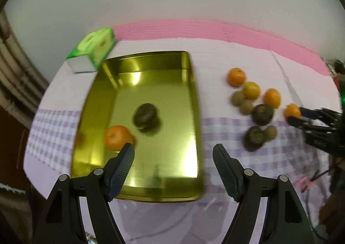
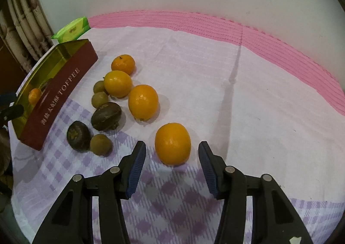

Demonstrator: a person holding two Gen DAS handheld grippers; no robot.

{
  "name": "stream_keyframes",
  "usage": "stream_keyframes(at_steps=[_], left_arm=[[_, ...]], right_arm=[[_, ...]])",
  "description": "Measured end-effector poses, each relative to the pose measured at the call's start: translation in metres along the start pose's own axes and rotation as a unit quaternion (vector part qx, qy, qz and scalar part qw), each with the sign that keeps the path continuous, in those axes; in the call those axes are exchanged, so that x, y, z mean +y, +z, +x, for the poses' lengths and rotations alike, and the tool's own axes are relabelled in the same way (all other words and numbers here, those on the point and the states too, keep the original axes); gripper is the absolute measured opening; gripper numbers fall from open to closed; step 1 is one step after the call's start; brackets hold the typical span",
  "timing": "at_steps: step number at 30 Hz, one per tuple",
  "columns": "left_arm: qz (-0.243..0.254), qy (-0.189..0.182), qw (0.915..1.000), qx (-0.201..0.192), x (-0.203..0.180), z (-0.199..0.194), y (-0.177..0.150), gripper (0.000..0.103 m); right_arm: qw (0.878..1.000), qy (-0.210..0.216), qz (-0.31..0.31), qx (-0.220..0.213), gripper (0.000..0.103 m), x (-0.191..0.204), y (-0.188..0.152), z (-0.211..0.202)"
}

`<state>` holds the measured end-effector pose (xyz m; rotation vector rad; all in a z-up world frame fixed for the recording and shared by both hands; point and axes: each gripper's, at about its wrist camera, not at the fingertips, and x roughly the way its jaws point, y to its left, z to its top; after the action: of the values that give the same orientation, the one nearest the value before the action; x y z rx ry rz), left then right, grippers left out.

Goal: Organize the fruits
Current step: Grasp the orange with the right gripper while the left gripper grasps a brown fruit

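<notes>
A gold tin tray (image 1: 189,114) lies on the cloth and holds an orange (image 1: 117,137) and a dark brown fruit (image 1: 145,118). My left gripper (image 1: 173,153) is open and empty above the tray's near end. My right gripper (image 2: 171,153) is open around an orange (image 2: 172,142) on the cloth, not touching it. It also shows in the left wrist view (image 1: 296,114) at that orange (image 1: 292,111). Left of it lie more oranges (image 2: 143,101), two dark fruits (image 2: 105,115) and small green-brown fruits (image 2: 101,144). The tray (image 2: 58,95) shows red-sided at the left.
A green tissue pack (image 1: 94,50) sits behind the tray's far left corner, also in the right wrist view (image 2: 72,30). A pink mat (image 2: 280,43) runs along the table's far edge by the wall. A curtain (image 2: 23,28) hangs at the left.
</notes>
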<state>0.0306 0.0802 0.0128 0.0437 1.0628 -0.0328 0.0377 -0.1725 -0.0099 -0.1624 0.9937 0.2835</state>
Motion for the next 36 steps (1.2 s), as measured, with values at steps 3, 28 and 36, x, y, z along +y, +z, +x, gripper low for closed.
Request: stream_keyframes(at_steps=[3, 28, 36], left_arm=[[0.006, -0.022, 0.9997, 0.004, -0.016, 0.001, 0.002, 0.075], [0.04, -0.079, 0.995, 0.046, -0.085, 0.048, 0.009, 0.075], [0.046, -0.079, 0.9944, 0.053, -0.092, 0.064, 0.013, 0.071]], right_arm=[[1.0, 0.004, -0.001, -0.002, 0.043, 0.003, 0.001, 0.009], [0.995, -0.073, 0.029, -0.064, 0.033, -0.042, 0.005, 0.012], [0.994, -0.065, 0.041, -0.081, 0.033, -0.048, 0.003, 0.012]])
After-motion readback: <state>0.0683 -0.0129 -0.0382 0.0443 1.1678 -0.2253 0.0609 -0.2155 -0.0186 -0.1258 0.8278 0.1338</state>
